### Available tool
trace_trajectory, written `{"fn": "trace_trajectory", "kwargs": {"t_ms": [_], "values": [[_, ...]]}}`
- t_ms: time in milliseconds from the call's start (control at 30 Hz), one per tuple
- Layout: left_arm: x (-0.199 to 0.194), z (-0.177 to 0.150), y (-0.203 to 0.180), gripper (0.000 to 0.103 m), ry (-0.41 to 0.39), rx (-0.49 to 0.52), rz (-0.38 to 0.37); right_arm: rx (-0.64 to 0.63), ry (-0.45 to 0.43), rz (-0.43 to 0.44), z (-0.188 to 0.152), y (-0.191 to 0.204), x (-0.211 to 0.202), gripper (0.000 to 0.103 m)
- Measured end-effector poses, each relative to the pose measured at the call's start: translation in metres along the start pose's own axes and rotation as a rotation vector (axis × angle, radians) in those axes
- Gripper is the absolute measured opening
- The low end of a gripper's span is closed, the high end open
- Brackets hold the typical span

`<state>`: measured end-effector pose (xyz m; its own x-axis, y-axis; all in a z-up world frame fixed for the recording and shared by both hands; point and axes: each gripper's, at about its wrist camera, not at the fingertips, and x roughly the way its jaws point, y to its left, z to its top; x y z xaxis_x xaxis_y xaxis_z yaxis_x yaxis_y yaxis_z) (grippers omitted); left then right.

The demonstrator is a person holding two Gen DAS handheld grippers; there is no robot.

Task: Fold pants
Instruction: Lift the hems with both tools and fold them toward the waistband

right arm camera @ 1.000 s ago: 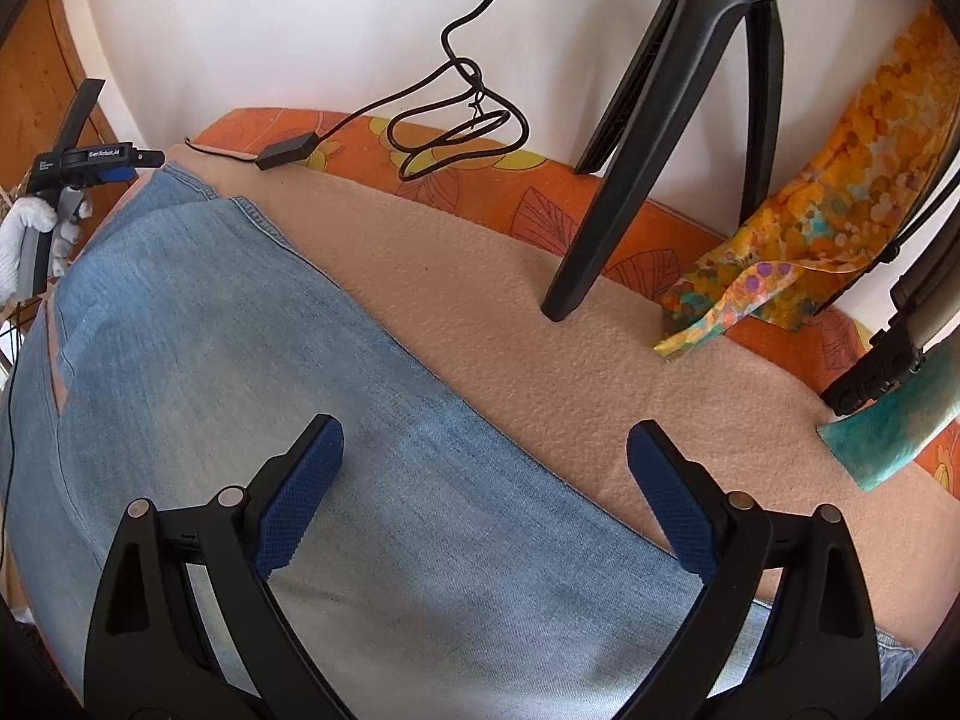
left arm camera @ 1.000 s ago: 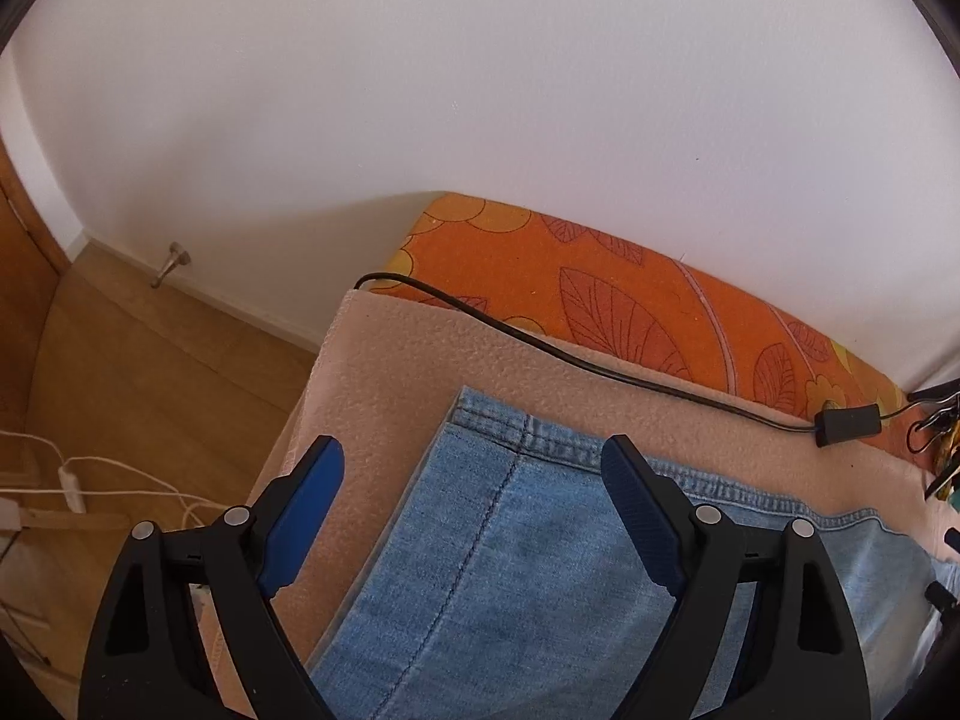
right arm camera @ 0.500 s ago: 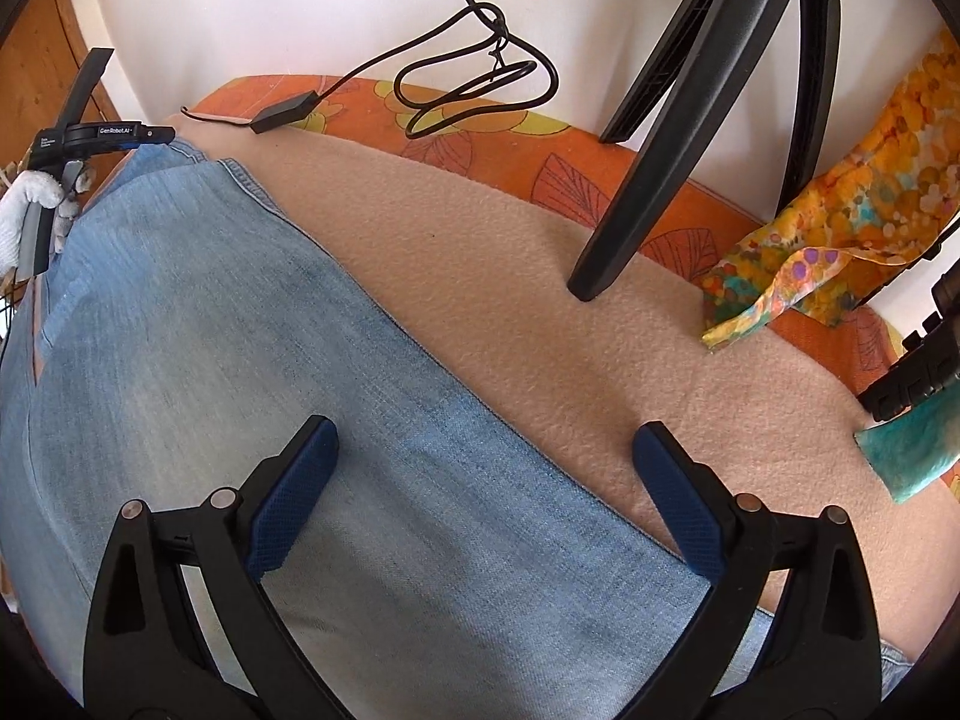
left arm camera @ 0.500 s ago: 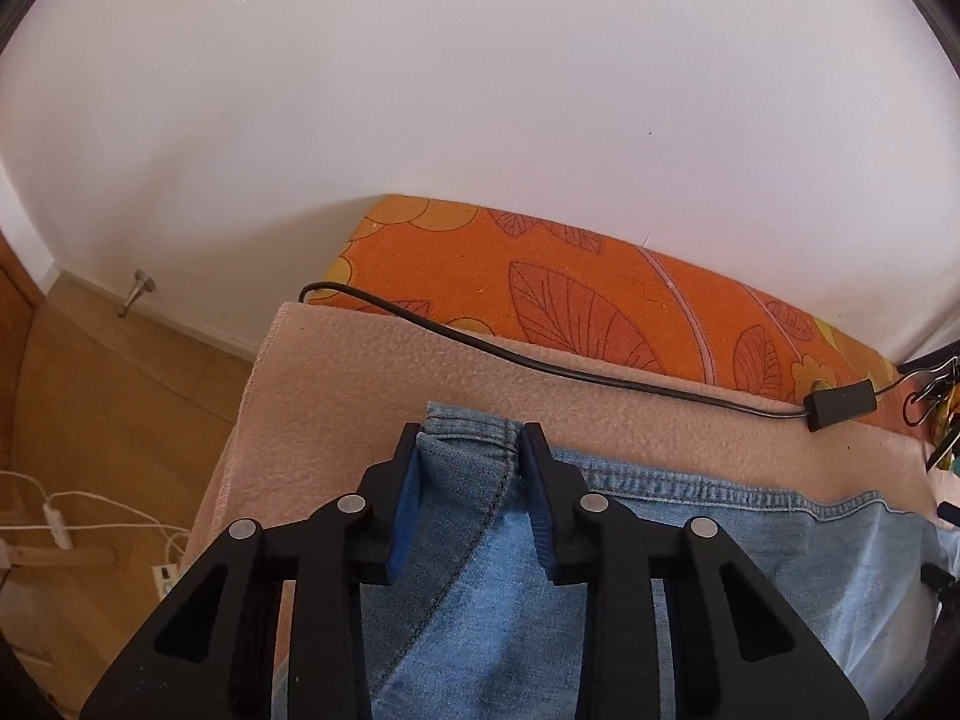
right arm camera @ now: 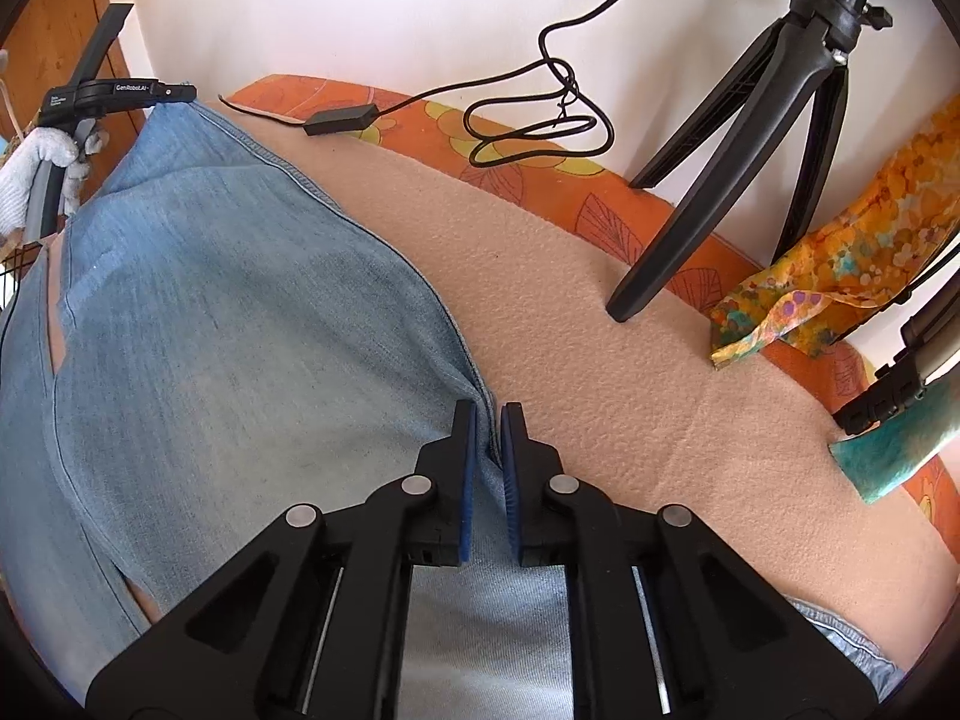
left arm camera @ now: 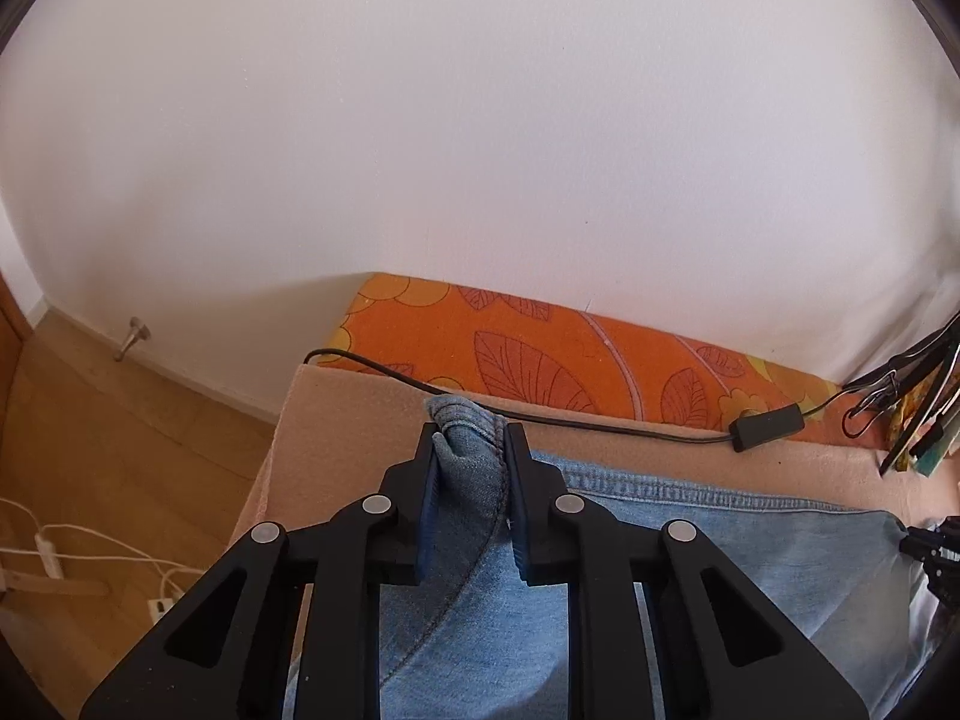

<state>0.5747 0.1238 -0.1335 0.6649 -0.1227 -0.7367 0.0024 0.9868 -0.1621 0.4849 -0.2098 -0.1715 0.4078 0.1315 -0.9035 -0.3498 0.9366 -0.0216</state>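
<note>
Left wrist cam: we're closing the left gripper [left arm camera: 469, 480] on a bunched corner of the jeans [left arm camera: 690, 546], lying on the beige blanket [left arm camera: 354, 414]. Right gripper [right arm camera: 488, 450] is pinching the jeans' edge w/ jaws nearly together.

The pants [right arm camera: 228, 324] run off the near edge; the tripod [right arm camera: 774, 120] loses its head up top.

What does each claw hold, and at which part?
Both hold the jeans: the left claw, closing, pinches a bunched hem corner; the right claw pinches the side edge.
</note>
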Motion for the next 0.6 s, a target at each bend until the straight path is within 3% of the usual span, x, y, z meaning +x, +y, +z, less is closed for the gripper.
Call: {"fn": "trace_trajectory", "kwargs": {"t_ms": [367,600], "values": [[-0.089,-0.01,0.002,0.017,-0.116,0.001,-0.055,-0.024,-0.127,-0.075,-0.002,0.026,-0.087,0.007],[-0.157,-0.045,0.007,0.016,-0.173,0.034,-0.09,-0.078,-0.184,-0.106,-0.037,0.059,-0.156,0.006]]}}
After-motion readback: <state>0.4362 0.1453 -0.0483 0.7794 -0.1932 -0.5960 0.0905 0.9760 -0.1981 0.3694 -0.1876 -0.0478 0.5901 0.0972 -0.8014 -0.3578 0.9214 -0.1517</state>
